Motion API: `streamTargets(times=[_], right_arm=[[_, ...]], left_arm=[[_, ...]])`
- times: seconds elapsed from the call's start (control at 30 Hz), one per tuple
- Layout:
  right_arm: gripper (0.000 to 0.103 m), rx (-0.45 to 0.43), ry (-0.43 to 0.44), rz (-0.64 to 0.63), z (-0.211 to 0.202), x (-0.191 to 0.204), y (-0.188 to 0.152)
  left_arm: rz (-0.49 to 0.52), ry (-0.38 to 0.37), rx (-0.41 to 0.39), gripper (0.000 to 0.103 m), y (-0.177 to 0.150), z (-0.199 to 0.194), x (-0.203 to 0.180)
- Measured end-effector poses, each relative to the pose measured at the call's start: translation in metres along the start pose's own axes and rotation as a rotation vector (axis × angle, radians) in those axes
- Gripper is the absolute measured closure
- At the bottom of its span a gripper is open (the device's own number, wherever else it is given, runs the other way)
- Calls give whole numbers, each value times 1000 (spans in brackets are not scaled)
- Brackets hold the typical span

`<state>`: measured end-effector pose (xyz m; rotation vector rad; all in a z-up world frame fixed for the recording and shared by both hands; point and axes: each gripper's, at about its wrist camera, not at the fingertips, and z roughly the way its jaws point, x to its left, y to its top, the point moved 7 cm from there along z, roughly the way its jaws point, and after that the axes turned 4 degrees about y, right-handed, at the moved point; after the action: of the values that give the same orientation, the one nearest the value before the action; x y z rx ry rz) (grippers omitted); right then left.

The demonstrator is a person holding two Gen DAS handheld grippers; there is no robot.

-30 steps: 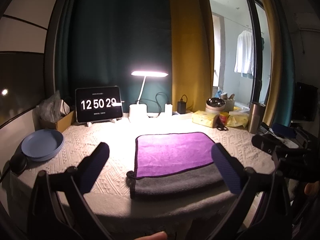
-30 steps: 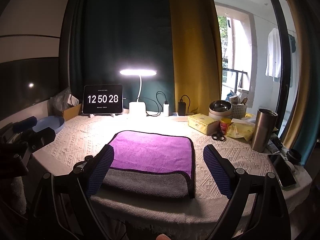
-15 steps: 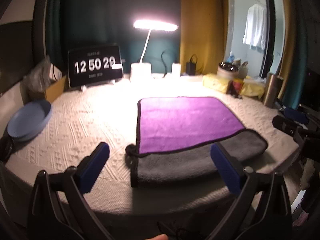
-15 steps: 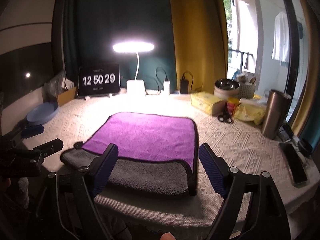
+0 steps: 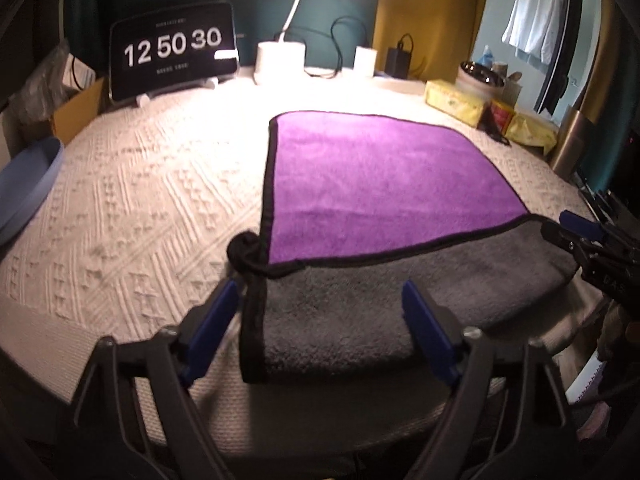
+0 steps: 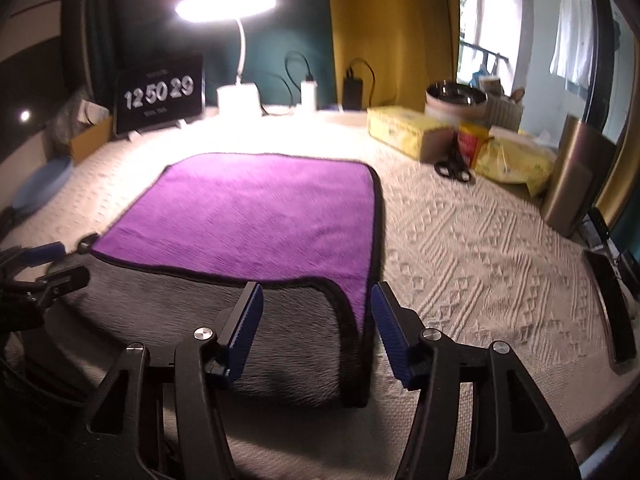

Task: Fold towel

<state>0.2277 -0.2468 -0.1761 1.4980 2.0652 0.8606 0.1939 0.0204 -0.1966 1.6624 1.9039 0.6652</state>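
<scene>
The towel [image 5: 372,176] lies flat on the table, purple side up, with its near edge turned over to show a grey band [image 5: 392,300]. It also shows in the right wrist view [image 6: 256,216]. My left gripper [image 5: 320,328] is open and empty, its fingers straddling the towel's near left corner. My right gripper [image 6: 316,320] is open and empty, its fingers straddling the near right corner. The right gripper shows at the right edge of the left wrist view [image 5: 580,236]. A black hanging loop [image 5: 244,252] sticks out at the towel's left edge.
A white knitted cloth [image 5: 140,200] covers the table. At the back stand a clock tablet [image 5: 172,50], a lit desk lamp [image 6: 236,92] and chargers. A blue bowl [image 5: 24,184] is at the left. Yellow packets [image 6: 404,128], scissors [image 6: 452,168], a steel tumbler [image 6: 572,184] and a phone [image 6: 612,304] are at the right.
Both grippers have moved down and forward to the towel's near edge. Their jaws have narrowed but stay open. The towel has not moved.
</scene>
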Motion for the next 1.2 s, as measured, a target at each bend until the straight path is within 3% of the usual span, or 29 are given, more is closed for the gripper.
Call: streamTargets(times=[0.1, 0.23, 0.27, 0.33, 0.37, 0.47, 0.67, 0.9, 1.2], right_arm=[[61, 32, 11, 7, 10, -3, -5], [83, 48, 26, -13, 14, 2, -8], [84, 52, 28, -20, 15, 3, -9], [95, 46, 25, -27, 15, 4, -9], [96, 40, 24, -28, 13, 3, -9], [97, 11, 23, -31, 7, 3, -4], [98, -55, 8, -47, -11, 3, 6], [98, -145, 1, -45, -32, -1, 28], [98, -203, -6, -52, -31, -12, 57]], left_arm=[[12, 10, 19, 40, -5, 5, 1], [28, 30, 13, 47, -5, 2, 1], [31, 33, 11, 51, -5, 2, 2], [40, 35, -4, 64, -4, -2, 0], [44, 33, -10, 72, -3, -2, 0], [67, 26, -38, 81, 0, -8, -6], [94, 51, -96, 81, 10, -21, -10], [99, 29, -159, 81, 34, -36, -15], [94, 17, -223, 81, 73, -34, -19]])
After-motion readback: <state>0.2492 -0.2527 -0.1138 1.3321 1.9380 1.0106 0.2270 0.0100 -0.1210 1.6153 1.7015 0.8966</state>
